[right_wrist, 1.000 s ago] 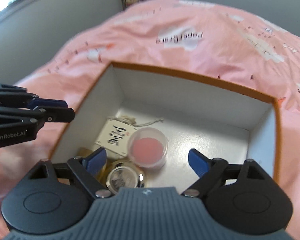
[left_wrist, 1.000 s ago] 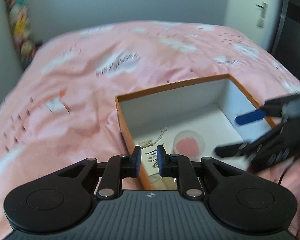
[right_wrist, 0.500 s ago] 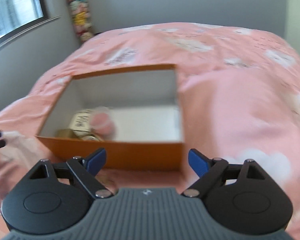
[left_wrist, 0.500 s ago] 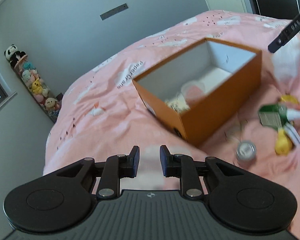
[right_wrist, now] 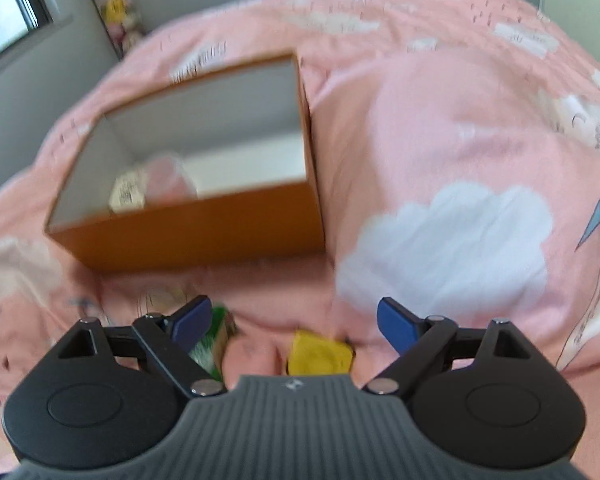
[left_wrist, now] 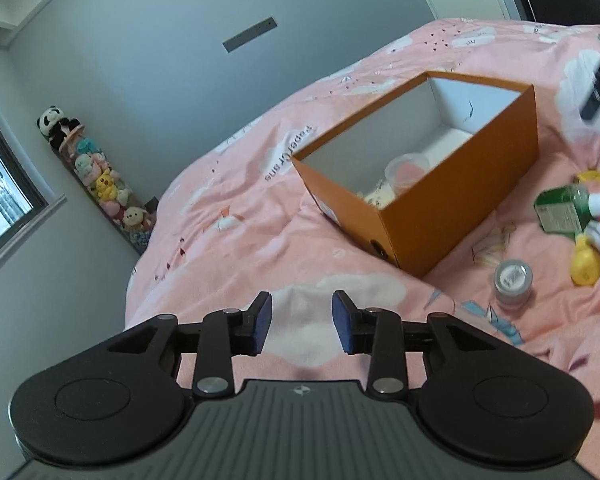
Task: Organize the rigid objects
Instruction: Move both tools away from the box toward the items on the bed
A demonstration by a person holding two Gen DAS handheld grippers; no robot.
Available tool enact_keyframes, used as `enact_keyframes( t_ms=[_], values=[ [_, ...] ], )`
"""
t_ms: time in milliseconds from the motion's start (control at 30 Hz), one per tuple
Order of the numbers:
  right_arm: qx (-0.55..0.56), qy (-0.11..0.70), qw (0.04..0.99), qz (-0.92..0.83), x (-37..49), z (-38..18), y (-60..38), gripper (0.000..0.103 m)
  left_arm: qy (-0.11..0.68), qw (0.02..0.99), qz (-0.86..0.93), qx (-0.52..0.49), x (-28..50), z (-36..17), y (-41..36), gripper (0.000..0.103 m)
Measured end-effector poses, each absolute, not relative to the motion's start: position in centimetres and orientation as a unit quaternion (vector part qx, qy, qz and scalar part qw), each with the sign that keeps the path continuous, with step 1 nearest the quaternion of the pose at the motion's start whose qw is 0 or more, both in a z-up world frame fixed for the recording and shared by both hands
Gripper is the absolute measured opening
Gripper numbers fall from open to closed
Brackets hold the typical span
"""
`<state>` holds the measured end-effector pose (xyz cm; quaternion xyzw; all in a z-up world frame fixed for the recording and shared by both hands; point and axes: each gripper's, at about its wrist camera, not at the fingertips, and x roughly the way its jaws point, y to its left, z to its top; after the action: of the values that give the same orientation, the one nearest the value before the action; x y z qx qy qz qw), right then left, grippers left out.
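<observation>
Bedspread (left_wrist: 236,240), pink with white clouds, carries an open orange box (left_wrist: 460,208) with white inner walls. We see inside it a clear cup with pink contents (left_wrist: 406,168) and, just beside it, a white printed card (left_wrist: 376,198); in the blurred right wrist view the same 2 items sit at the box's near left corner, the cup (right_wrist: 168,176) right of the card (right_wrist: 128,194).

We hold the left gripper (left_wrist: 302,322) above the bedspread, short of the box's near corner; its 2 blue-padded fingers stand a modest gap apart and grasp nothing. Outside the box, to its right in the left wrist view, we find loose objects on the bedspread: a small silver-lidded jar (left_wrist: 513,282) standing upright, a green bottle with a white cap (left_wrist: 564,208) lying on its side, and a yellow object (left_wrist: 586,266) near it. Other small items around them are too blurred for us to name.

We hold the right gripper (right_wrist: 292,320) with its fingers spread wide and empty, over the bedspread on the near side of the box (right_wrist: 204,236). Between its fingers a yellow object (right_wrist: 320,354) lies low in the frame, and a green item (right_wrist: 208,348) shows just behind the left finger. A dark part of the right gripper enters the left wrist view at the upper right edge.

Beyond the bed, a column of plush toys (left_wrist: 100,184) stands against the grey wall (left_wrist: 160,60) beside a window (left_wrist: 0,200).
</observation>
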<state>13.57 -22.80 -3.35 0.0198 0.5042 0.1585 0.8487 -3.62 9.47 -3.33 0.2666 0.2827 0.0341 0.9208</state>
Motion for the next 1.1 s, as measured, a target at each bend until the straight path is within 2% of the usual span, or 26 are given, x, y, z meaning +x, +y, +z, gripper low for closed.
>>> enact_keyframes(
  t_ms=[167, 267, 333, 400, 533, 600, 667, 1100],
  values=[
    [0.038, 0.554, 0.811, 0.185, 13.2, -5.1, -22.3, 0.087, 0.278, 0.927, 0.014, 0.251, -2.9, -2.1, 8.3, 0.043],
    [0.043, 0.576, 0.792, 0.199, 12.7, -6.1, -21.7, 0.081, 0.281, 0.929, -0.026, 0.239, -2.5, -1.7, 6.9, 0.044],
    [0.041, 0.585, 0.782, 0.210, 12.4, -6.6, -21.3, 0.070, 0.292, 0.931, -0.060, 0.211, -2.0, -1.7, 6.1, 0.044],
    [0.036, 0.594, 0.775, 0.215, 12.0, -7.0, -20.9, 0.070, 0.303, 0.927, -0.096, 0.198, -1.6, -1.9, 4.9, 0.044],
    [0.032, 0.608, 0.763, 0.218, 11.4, -7.4, -20.7, 0.055, 0.311, 0.921, -0.150, 0.180, -0.9, -2.5, 2.6, 0.044],
    [0.033, 0.610, 0.761, 0.216, 11.2, -7.5, -20.7, 0.053, 0.329, 0.909, -0.181, 0.179, -0.3, -3.0, 1.3, 0.044],
    [0.034, 0.606, 0.762, 0.225, 11.0, -7.1, -20.8, 0.046, 0.343, 0.898, -0.208, 0.179, 0.1, -3.7, 0.2, 0.044],
    [0.037, 0.608, 0.760, 0.225, 11.1, -7.2, -20.8, 0.046, 0.495, 0.820, -0.277, 0.082, 5.0, -9.2, -3.8, 0.042]
  ],
)
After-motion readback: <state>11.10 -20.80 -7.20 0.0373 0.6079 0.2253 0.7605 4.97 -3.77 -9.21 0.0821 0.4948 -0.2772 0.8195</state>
